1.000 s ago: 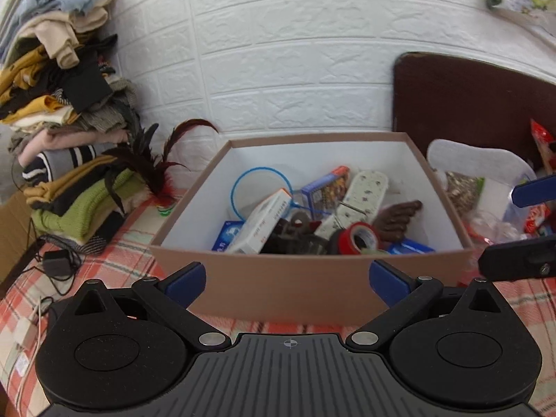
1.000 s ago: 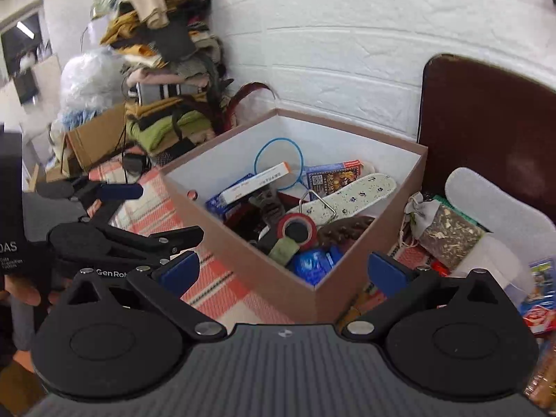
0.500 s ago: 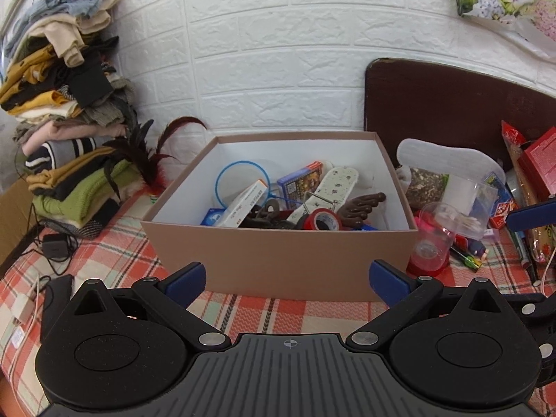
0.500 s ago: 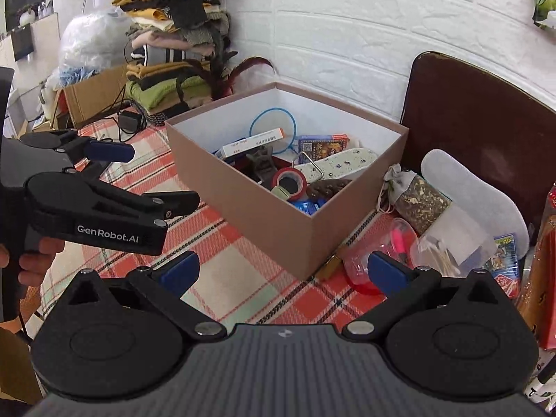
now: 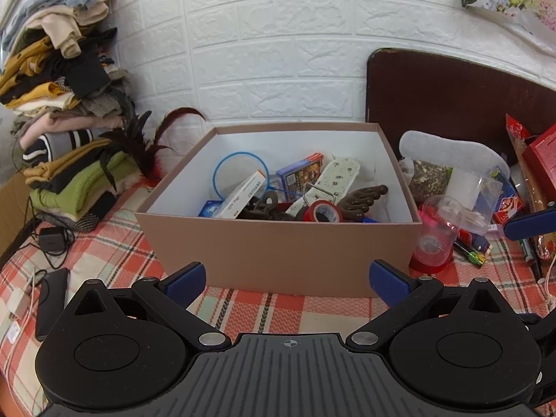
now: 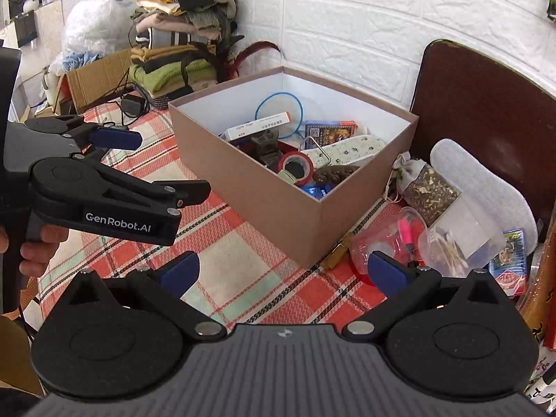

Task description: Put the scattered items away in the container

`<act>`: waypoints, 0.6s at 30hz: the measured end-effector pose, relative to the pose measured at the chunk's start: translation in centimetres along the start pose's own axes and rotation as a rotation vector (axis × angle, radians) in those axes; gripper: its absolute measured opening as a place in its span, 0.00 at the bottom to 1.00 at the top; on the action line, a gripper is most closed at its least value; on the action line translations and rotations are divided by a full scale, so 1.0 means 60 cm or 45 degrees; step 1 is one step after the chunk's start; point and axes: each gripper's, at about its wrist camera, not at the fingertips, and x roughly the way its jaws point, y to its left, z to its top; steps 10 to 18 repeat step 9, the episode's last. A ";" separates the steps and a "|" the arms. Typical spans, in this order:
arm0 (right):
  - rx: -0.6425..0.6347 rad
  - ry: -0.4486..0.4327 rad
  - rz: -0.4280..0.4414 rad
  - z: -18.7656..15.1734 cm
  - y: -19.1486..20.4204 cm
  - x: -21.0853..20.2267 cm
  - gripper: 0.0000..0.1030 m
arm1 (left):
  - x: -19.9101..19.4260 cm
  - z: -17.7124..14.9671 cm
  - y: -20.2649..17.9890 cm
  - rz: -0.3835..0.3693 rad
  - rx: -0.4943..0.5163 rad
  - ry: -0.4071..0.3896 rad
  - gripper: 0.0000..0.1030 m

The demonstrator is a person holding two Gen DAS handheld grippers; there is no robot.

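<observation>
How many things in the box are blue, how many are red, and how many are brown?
Blue: 3, the ring, the card box and the packet.
Red: 1, the tape roll.
Brown: 1, the hand-shaped thing.
Total: 5 that I can see; more may be hidden underneath.

both grippers hang level with fingers spread wide and empty: left gripper [image 5: 287, 279], right gripper [image 6: 282, 271]; a hand [image 6: 33, 248] grips the left handle.

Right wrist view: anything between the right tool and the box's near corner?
Only bare checked tablecloth lies between the right tool and the box corner in the right wrist view. The clear plastic cup sits off to the right, beside it.
</observation>
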 end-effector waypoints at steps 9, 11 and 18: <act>0.008 0.014 0.008 -0.003 -0.001 0.008 0.99 | 0.007 -0.007 -0.001 -0.003 0.001 0.016 1.00; 0.008 0.014 0.008 -0.003 -0.001 0.008 0.99 | 0.007 -0.007 -0.001 -0.003 0.001 0.016 1.00; 0.008 0.014 0.008 -0.003 -0.001 0.008 0.99 | 0.007 -0.007 -0.001 -0.003 0.001 0.016 1.00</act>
